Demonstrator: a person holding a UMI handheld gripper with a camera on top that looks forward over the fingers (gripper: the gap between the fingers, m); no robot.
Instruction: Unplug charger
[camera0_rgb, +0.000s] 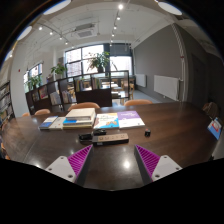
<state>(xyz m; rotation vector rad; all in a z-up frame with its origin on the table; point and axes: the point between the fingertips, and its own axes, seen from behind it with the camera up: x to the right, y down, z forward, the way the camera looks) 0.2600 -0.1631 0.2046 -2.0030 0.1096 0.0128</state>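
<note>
We had the gripper (113, 160) hovering over the dark worktop (170, 125), fingers (80, 158) spread wide with nothing between the purple pads (148, 158). Just ahead of the fingers lay a long dark strip (104, 138), likely the power strip; we couldn't make out a charger or plug on it. Beyond it sat a row of books (78, 120) and papers (120, 120), flat on the worktop. Wooden chairs (85, 105) stood at the far edge. A small blue item (214, 128) sat well off to the right. Further back we saw big windows (85, 62), potted plants (99, 63) and ceiling lights (118, 18).
</note>
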